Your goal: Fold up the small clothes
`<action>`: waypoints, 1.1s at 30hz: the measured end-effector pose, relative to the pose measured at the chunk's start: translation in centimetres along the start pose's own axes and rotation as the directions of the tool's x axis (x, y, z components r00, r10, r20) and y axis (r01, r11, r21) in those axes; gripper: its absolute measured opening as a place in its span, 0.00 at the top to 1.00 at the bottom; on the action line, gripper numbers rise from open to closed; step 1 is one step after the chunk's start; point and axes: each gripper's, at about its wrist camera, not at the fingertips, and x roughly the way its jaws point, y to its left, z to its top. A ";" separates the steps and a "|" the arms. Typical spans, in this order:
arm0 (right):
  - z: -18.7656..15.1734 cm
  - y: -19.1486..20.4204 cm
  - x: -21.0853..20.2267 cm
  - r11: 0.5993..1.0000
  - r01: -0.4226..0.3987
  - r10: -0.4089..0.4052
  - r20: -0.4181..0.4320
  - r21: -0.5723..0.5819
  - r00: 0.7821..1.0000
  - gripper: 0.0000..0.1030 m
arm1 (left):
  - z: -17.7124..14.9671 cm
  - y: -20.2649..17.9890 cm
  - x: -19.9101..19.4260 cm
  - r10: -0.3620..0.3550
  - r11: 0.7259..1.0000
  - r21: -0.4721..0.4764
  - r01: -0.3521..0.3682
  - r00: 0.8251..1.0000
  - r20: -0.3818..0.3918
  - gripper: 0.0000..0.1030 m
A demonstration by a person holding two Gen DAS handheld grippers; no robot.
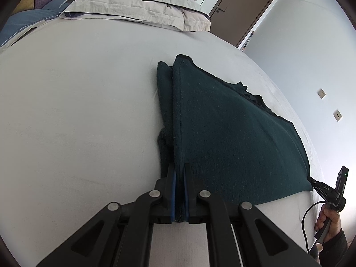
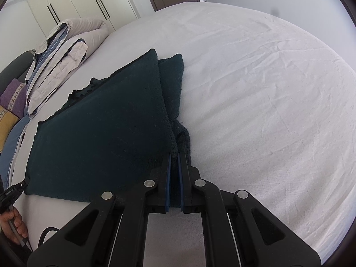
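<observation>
A dark teal knitted garment (image 1: 233,138) lies folded over on the white bed sheet (image 1: 66,111), its top layer raised like a taut sheet between the two grippers. My left gripper (image 1: 179,166) is shut on the garment's near left corner, with cloth bunched between the blue pads. In the right wrist view the same garment (image 2: 106,133) spreads to the left, and my right gripper (image 2: 174,154) is shut on its near right corner. Each view shows the other gripper at the far corner: the right one (image 1: 314,182) and the left one (image 2: 24,184), each held by a hand.
Folded grey and blue bedding (image 1: 138,6) (image 2: 62,62) is stacked at the head of the bed, beside a purple cushion (image 2: 13,98). A brown door (image 1: 242,6) and pale wardrobes (image 2: 77,4) stand beyond. The bed sheet (image 2: 267,89) stretches wide to the right of the garment.
</observation>
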 end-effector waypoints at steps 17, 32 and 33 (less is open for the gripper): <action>-0.8 -0.3 -1.2 0.994 -0.092 0.092 0.004 0.058 0.996 0.93 | 1.0 -1.1 -2.7 0.027 0.999 -0.049 -0.024 0.997 0.067 0.47; -1.0 0.4 -1.2 0.999 -0.037 0.037 0.001 0.030 0.999 0.95 | 1.4 -4.4 -1.7 -0.014 0.999 0.030 0.012 0.998 0.056 0.47; -1.0 0.4 -1.2 0.999 -0.034 0.034 0.001 0.028 0.999 0.95 | 1.5 -4.5 -1.6 -0.017 0.999 0.032 0.015 0.998 0.055 0.47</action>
